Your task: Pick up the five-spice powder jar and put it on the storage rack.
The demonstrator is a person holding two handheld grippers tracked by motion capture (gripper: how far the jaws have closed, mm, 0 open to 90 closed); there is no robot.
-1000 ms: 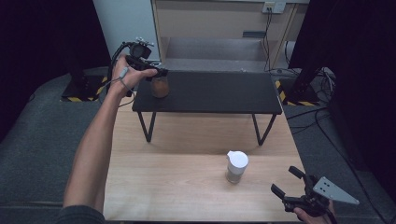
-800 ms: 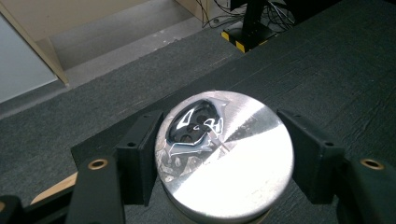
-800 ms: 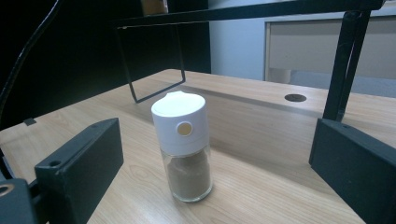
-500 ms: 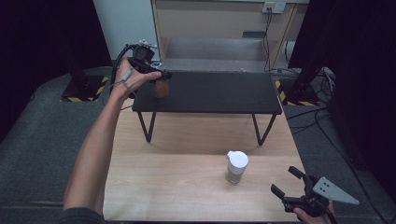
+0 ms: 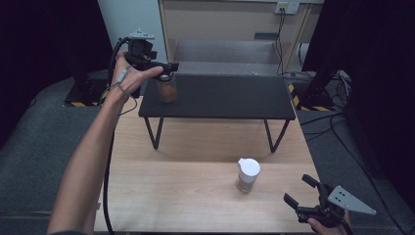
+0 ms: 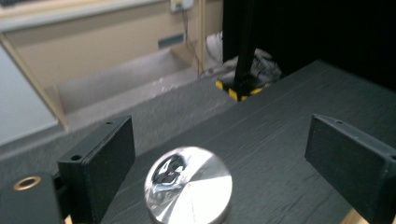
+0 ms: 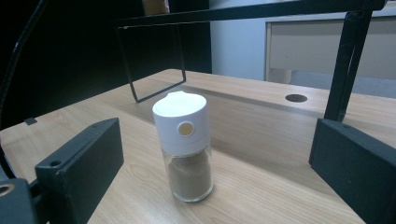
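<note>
A glass jar of orange-brown contents stands upright at the left end of the black shelf. Its silver lid lies low between the jaws of my left gripper, with a gap on each side. Those jaws have just been opening, and the pads do not touch the jar. A white-capped spice jar stands on the wooden table. My right gripper is open at the table's front right, pointed at that jar and short of it.
The black shelf stands on thin metal legs over the far half of the table. Behind it are a grey step and a wall with cables. Dark curtains hang on both sides.
The left gripper's jaws have come apart from the jar on the shelf, and the hand has shifted a little away from the person. The jar stays put. The right gripper has not moved.
</note>
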